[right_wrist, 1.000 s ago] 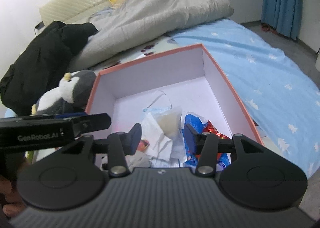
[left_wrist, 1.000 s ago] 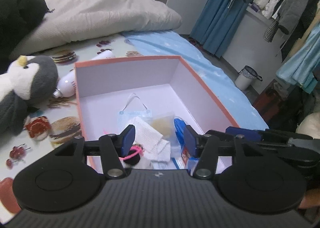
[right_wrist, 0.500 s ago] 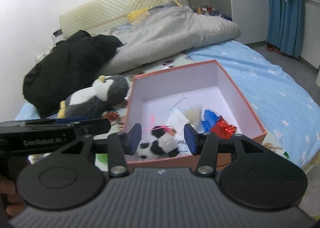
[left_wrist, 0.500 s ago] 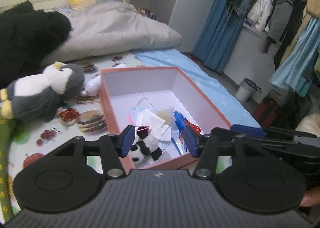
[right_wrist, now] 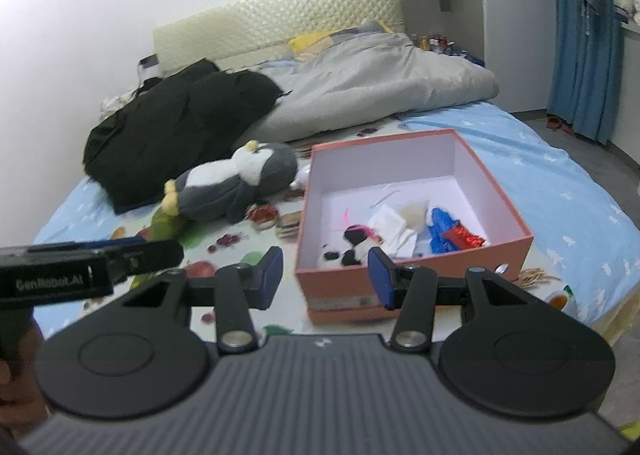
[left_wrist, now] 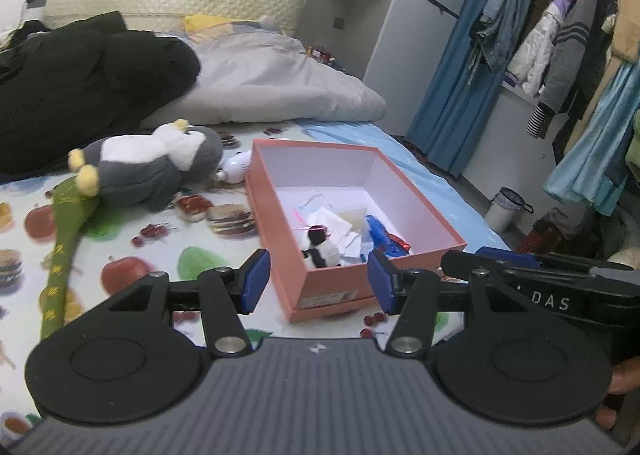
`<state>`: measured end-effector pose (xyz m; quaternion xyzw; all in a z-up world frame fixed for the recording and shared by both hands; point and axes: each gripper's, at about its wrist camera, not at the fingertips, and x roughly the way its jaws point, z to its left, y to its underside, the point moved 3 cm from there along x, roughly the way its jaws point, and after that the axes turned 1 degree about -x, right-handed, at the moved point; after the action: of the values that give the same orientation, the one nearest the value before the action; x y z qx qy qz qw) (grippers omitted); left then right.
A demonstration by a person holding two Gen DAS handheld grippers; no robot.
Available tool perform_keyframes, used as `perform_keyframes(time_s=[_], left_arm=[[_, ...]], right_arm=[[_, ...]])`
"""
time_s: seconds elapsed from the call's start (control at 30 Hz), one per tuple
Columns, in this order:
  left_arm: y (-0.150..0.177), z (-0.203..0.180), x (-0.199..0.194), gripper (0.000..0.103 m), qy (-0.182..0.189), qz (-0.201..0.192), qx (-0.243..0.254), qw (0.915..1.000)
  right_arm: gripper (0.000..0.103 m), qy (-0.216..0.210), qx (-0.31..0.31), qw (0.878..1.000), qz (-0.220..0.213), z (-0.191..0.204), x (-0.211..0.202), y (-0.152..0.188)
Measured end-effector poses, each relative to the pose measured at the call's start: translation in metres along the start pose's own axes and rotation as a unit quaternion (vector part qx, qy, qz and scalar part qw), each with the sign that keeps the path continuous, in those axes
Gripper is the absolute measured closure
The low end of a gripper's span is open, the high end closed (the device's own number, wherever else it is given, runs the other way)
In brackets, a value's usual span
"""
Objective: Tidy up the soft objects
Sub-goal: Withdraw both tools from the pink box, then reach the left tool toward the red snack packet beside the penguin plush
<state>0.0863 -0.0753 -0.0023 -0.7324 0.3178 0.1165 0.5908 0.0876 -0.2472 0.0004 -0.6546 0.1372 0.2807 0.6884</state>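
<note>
penguin plush (left_wrist: pixel 152 171) beside pink box (left_wrist: pixel 276 211): likely light, squashy, non-fragile; pinch mid-body; left gripper (left_wrist: pixel 318 281) and right gripper (right_wrist: pixel 324 277) jaws apart, empty.

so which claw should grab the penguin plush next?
Left, probably. The penguin plush lies left of the pink box, on the left claw side. The right claw faces the box. Both are open and empty.
</note>
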Motion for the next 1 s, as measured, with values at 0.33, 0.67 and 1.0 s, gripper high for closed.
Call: perform_keyframes(time_s=[0.33,0.67,1.0], left_arm=[[0.037,0.036,-0.035,0.043,-0.037,-0.011,-0.027,0.9989],[0.067,0.081,-0.036,0.043,-0.07,0.0,-0.056,0.9959],[0.062,0.14,0.024,0.043,-0.083,0.003,-0.094,0.9921]], right_arm=[[0.053,-0.044,-0.026,0.999,0.011,0.046,0.005,0.027],[0.053,-0.059,-0.029,0.998,0.02,0.075,0.023,0.044],[0.053,-0.073,-0.047,0.995,0.048,0.096,0.089,0.048]])
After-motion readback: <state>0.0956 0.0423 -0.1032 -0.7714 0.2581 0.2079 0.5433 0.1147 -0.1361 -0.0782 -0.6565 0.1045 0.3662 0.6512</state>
